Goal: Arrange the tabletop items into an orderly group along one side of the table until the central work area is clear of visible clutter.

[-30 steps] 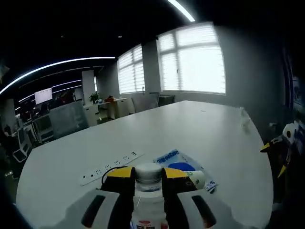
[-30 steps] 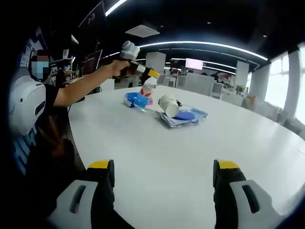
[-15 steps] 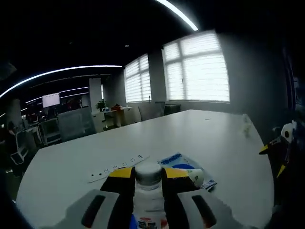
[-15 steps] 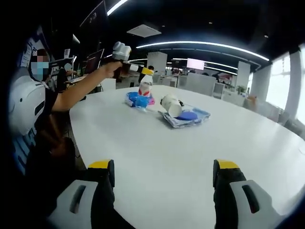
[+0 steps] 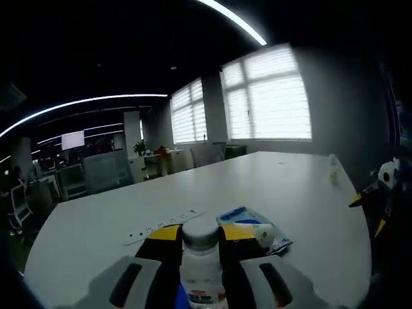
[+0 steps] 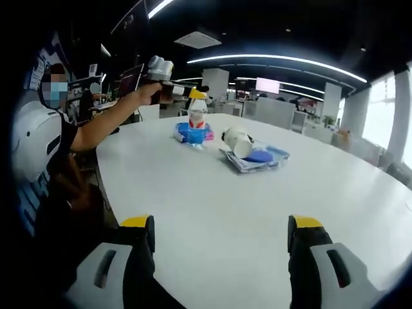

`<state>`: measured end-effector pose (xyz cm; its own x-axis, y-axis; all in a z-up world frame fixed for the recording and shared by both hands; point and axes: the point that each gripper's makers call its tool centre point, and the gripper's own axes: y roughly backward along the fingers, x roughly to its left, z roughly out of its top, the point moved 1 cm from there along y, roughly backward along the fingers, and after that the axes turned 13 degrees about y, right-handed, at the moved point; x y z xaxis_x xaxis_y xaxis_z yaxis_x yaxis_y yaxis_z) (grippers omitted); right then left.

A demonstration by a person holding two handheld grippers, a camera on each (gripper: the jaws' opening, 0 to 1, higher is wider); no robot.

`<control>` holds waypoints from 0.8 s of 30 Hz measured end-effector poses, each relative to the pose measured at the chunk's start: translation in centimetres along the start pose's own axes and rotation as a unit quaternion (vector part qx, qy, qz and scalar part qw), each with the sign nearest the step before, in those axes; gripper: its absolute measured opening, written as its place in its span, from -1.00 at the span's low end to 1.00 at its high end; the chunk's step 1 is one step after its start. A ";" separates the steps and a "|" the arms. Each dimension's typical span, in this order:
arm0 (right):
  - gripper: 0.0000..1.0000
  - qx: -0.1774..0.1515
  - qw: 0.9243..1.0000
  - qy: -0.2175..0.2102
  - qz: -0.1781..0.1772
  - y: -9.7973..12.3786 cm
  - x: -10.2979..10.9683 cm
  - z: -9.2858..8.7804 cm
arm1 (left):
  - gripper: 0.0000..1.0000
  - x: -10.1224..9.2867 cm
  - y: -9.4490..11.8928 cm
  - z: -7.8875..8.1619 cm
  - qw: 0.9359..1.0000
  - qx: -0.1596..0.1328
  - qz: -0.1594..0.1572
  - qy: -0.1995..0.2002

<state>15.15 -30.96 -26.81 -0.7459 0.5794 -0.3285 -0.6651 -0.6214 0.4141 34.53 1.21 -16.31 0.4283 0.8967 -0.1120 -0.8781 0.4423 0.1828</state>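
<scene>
Left gripper view: left gripper (image 5: 199,239) clamped on bottle (image 5: 201,270) just under white cap, held above worktop (image 5: 290,187). Bottle judged light, rigid, smooth plastic; neck hold suits. Blue packet (image 5: 248,222) and power strip (image 5: 164,224) lie beyond.

Right gripper view: right gripper (image 6: 222,241) jaws wide apart, empty, over bare white glossy worktop. Bottle sits over blue pouch (image 6: 192,134); tipped cup (image 6: 237,141) on packet. Open-plan office, ceiling strip lights.

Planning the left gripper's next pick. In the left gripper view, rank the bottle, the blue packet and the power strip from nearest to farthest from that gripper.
1. Bottle: held between the jaws.
2. Blue packet: just ahead, right.
3. Power strip: ahead, left; too close to the packet to rank surely.
</scene>
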 end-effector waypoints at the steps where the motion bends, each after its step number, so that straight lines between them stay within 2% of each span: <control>1: 0.63 0.000 1.000 0.000 0.000 0.0 0.0 0.0 | -0.60 0.2 0.2 0.0 1.000 -0.003 -0.001 0.004; 14: 0.63 0.000 1.000 0.003 0.006 -0.5 0.6 0.3 | -0.59 0.3 0.3 0.1 1.000 -0.012 -0.001 -0.007; 17: 0.63 0.002 1.000 0.003 0.004 -0.3 0.5 0.2 | -0.58 0.2 0.4 0.1 0.999 -0.014 -0.028 -0.032; 18: 0.63 0.002 1.000 0.002 0.003 -0.2 0.5 0.1 | -0.58 0.1 0.4 -0.1 0.998 -0.005 -0.044 -0.036; 23: 0.63 0.005 1.000 -0.002 -0.005 0.2 0.2 -0.2 | -0.55 0.5 0.9 0.9 0.995 -0.018 -0.097 0.026; 24: 0.63 0.006 1.000 -0.001 -0.007 0.2 0.2 -0.2 | -0.56 0.1 1.0 1.1 0.992 -0.018 -0.127 0.006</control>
<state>14.85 -31.14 -26.98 -0.7367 0.5893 -0.3317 -0.6747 -0.6074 0.4194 33.94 1.78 -15.04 0.6345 0.7559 -0.1611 -0.7491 0.6528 0.1127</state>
